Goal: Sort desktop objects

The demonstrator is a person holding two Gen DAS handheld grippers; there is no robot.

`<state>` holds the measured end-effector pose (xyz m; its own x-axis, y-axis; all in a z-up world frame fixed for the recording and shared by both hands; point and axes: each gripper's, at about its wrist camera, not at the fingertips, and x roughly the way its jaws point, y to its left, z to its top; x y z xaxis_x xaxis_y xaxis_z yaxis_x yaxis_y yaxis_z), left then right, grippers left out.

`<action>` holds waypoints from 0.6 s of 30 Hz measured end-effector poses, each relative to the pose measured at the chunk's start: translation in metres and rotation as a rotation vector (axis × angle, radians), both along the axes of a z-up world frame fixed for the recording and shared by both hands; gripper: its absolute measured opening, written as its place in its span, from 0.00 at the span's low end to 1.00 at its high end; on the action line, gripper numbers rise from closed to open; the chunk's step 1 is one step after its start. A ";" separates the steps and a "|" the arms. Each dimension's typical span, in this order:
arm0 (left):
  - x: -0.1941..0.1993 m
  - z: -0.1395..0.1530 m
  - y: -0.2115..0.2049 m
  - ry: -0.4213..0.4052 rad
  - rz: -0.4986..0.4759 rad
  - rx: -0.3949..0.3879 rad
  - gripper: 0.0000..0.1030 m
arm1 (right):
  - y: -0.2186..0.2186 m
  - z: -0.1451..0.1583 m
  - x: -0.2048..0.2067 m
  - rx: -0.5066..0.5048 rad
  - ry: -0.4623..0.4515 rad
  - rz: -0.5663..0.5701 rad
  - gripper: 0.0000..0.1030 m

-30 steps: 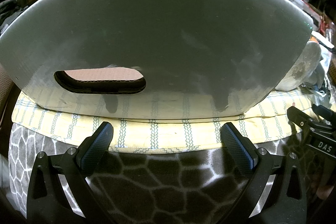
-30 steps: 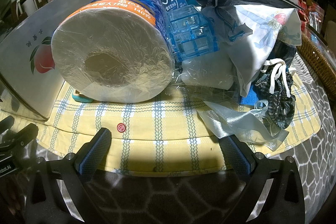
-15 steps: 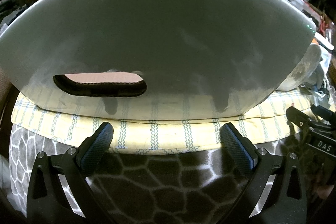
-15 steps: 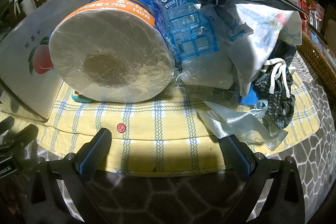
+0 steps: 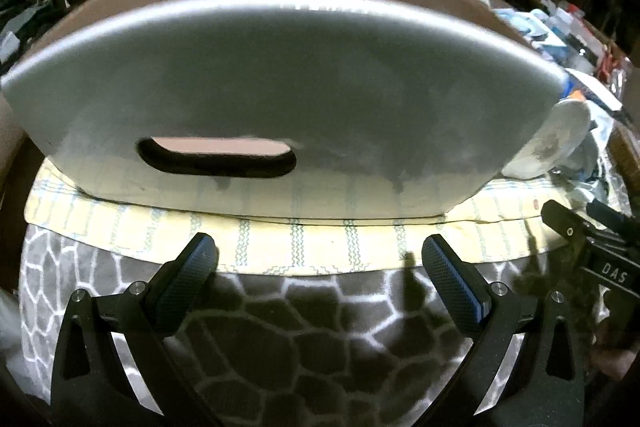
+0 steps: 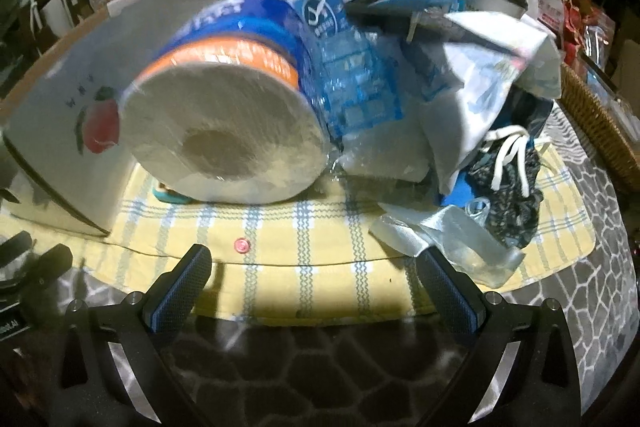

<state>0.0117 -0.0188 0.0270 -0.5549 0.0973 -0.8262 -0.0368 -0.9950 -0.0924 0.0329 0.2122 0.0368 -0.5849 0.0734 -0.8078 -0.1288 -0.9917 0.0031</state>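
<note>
Both claws, left [image 5: 318, 259] and right [image 6: 314, 277], gape empty. The paper roll [image 6: 224, 139] is wide and soft: approach level, straddling its wrapped sides toward the box [image 5: 280, 99].

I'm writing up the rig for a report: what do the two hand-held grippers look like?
Both alike: the left hand-held gripper and right hand-held gripper have black triangular cut-out arms with silver screws and blue-edged, dimpled dark pads. The other unit's body, seen at the left view's edge, bears white "DAS" lettering.

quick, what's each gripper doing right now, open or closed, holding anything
Left gripper: open, holding nothing.
Right gripper: open, holding nothing.
</note>
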 end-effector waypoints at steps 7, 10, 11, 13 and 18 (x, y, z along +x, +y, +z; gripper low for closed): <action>0.017 0.058 0.004 0.113 -0.060 0.006 1.00 | 0.005 0.037 0.022 0.017 0.067 0.035 1.00; 0.018 0.093 0.016 0.171 -0.099 0.018 1.00 | 0.019 0.059 0.029 0.007 0.103 0.027 1.00; 0.020 0.107 0.023 0.197 -0.124 0.030 1.00 | 0.026 0.066 0.030 0.004 0.111 0.021 1.00; 0.014 0.125 0.037 0.222 -0.158 0.043 1.00 | 0.037 0.086 0.026 0.000 0.133 0.011 1.00; -0.003 0.162 0.066 0.258 -0.224 0.067 1.00 | 0.068 0.122 0.018 0.027 0.166 -0.019 1.00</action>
<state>0.0092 0.0470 0.1889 -0.7037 0.2896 -0.6488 -0.2843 -0.9517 -0.1164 0.0512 0.2802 0.1592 -0.7087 0.1063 -0.6975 -0.1473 -0.9891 -0.0011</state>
